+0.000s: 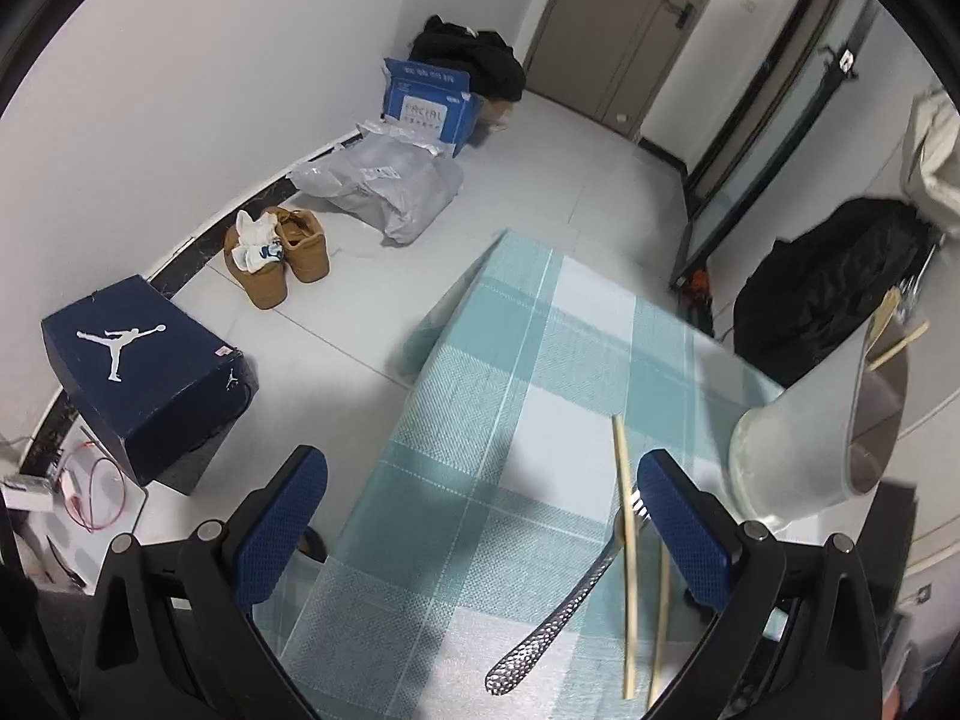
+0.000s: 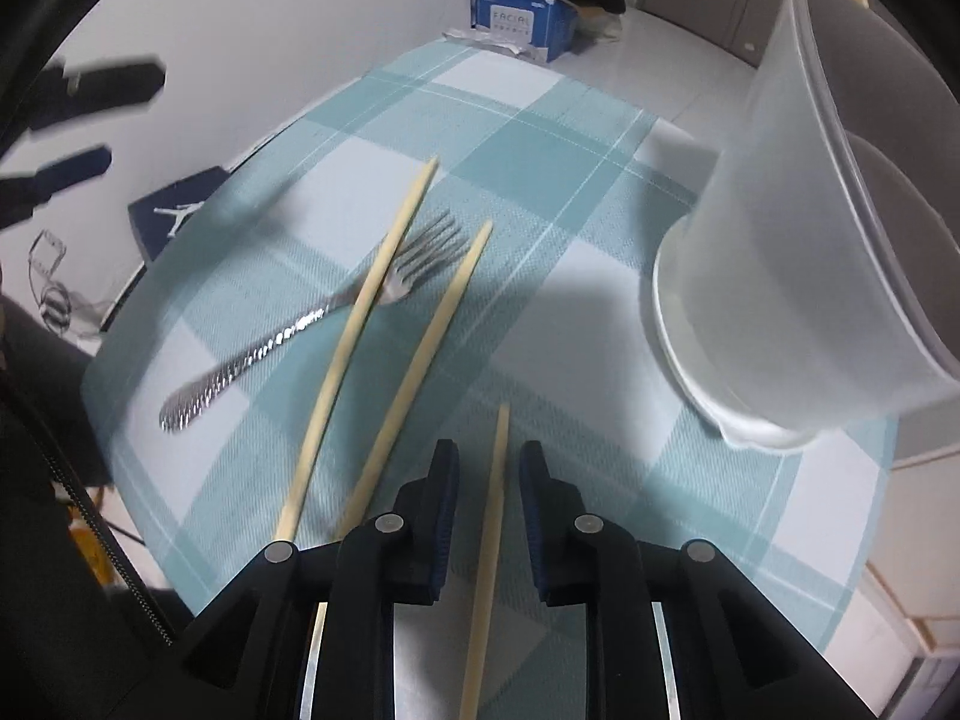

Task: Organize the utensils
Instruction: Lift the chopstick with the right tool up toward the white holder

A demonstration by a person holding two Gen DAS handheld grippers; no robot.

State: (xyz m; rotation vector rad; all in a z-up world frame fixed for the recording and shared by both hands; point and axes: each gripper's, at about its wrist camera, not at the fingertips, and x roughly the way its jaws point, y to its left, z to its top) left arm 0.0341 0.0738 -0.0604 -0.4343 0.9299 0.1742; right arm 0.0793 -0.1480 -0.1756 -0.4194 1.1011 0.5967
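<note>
The right claw (image 2: 483, 468) pointed steeply down at the desk (image 2: 540, 138). Its blue pads stood a little apart, with one chopstick (image 2: 489, 540) in the gap, not squeezed. Two more chopsticks (image 2: 414, 324) and a fork (image 2: 312, 318) lay up and left of it, and a plastic cup (image 2: 798, 252) stood at the right. The left claw (image 1: 480, 510) was spread wide and empty over the checked cloth. A shoe box (image 1: 144, 366) sat on the floor at left.

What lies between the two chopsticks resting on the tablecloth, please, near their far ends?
In the right wrist view, the fork's tines lie between the left chopstick and the right chopstick; its handle passes under the left one.
</note>
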